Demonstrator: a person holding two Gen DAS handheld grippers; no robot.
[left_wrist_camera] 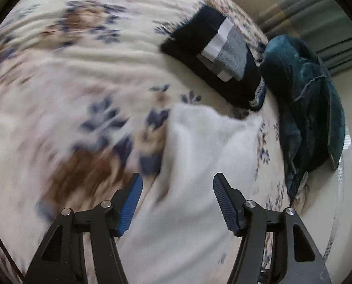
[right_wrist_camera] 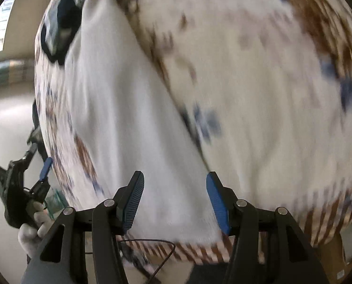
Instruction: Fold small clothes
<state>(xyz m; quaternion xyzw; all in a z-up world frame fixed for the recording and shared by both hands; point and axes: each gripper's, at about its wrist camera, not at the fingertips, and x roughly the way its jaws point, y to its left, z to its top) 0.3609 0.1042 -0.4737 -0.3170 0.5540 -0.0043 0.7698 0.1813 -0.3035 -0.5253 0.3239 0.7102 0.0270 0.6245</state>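
Lying flat on floral cover [left_wrist_camera: 81,75] — white cloth [left_wrist_camera: 199,165], soft, blurred, both tools [left_wrist_camera: 177,190] [right_wrist_camera: 175,188] spread wide.

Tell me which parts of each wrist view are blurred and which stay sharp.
Left wrist view: the floral bedspread and white garment smear with motion blur; the left gripper, the folded dark garment and the teal garment stay fairly crisp. Right wrist view: nearly all the cloth is streaked, worst toward the right edge; only the right gripper is sharp. Both show strong fisheye curvature.
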